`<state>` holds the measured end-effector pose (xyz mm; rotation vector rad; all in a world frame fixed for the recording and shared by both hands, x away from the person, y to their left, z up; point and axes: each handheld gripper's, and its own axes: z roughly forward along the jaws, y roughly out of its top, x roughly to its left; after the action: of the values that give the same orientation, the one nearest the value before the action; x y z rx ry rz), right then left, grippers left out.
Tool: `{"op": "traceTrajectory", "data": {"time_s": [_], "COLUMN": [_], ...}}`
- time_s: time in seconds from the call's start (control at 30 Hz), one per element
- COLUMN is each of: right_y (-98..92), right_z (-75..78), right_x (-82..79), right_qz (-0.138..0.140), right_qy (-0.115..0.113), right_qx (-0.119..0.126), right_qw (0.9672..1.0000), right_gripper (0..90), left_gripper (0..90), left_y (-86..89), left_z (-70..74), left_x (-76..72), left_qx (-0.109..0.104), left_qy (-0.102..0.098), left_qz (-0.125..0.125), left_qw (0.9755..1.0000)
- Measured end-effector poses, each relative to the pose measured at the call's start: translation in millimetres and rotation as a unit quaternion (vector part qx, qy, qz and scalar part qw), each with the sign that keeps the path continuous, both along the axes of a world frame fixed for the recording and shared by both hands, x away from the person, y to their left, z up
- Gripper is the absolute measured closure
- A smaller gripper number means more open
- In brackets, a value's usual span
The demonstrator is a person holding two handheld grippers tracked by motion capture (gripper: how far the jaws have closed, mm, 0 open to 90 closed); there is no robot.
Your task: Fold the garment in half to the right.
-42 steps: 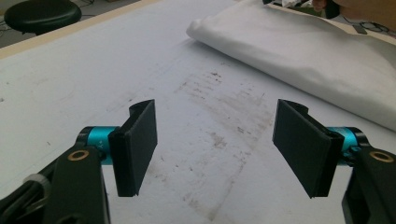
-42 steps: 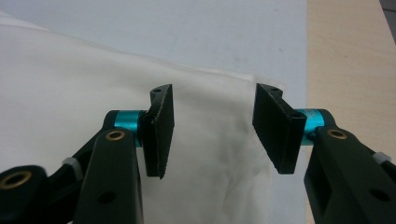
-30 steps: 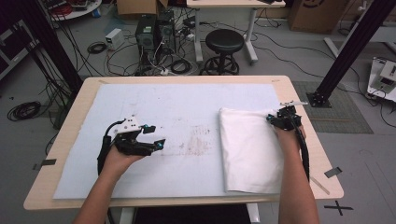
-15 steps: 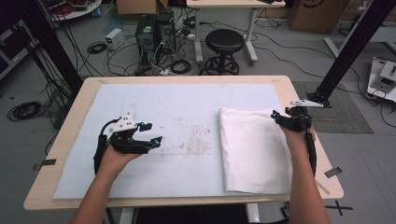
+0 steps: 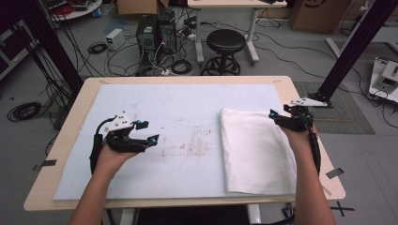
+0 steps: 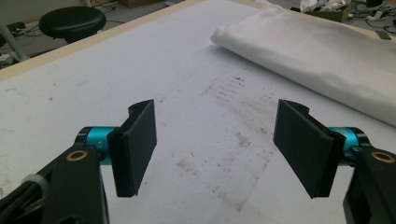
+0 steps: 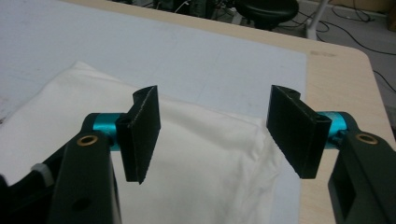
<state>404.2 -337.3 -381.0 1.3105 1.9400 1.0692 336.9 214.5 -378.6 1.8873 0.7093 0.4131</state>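
Right gripper, jaws just opening, empty above folded cloth; left gripper gapes empty

Right claw with jaws just opening, nothing between, above folded white cloth on pale mat

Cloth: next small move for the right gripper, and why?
Probably lower the right gripper back onto the far right corner of the cloth and pinch it. Its jaws have just been opening, nothing is between them, and they hang above that corner. The cloth lies folded on the mat; another fold seems likely.
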Motion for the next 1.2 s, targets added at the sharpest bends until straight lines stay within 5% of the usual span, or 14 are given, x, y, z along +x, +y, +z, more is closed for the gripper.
{"op": "traceTrajectory", "data": {"time_s": [0.23,0.67,0.93,1.2], "right_y": [3.8,25.3,41.8,54.9], "right_z": [4.4,14.2,-0.4,-20.6], "right_x": [-5.1,-33.5,-51.6,-54.1], "right_qz": [0.031,0.128,0.174,0.206], "right_qy": [-0.004,-0.032,-0.037,-0.006], "right_qx": [0.014,0.045,0.039,0.014], "right_qw": [0.9994,0.9903,0.9832,0.9783], "right_gripper": [32.2,29.7,28.3,25.0], "left_gripper": [30.0,28.7,28.6,28.4], "left_y": [2.1,2.2,-1.1,-10.0], "left_z": [1.7,4.0,-0.7,-9.9], "left_x": [-1.0,3.8,4.1,4.7], "left_qx": [-0.005,-0.01,0.001,0.013], "left_qy": [-0.002,-0.001,0.002,0.009], "left_qz": [-0.002,-0.009,-0.013,-0.032], "left_qw": [1.0,0.9999,0.9999,0.9994]}}
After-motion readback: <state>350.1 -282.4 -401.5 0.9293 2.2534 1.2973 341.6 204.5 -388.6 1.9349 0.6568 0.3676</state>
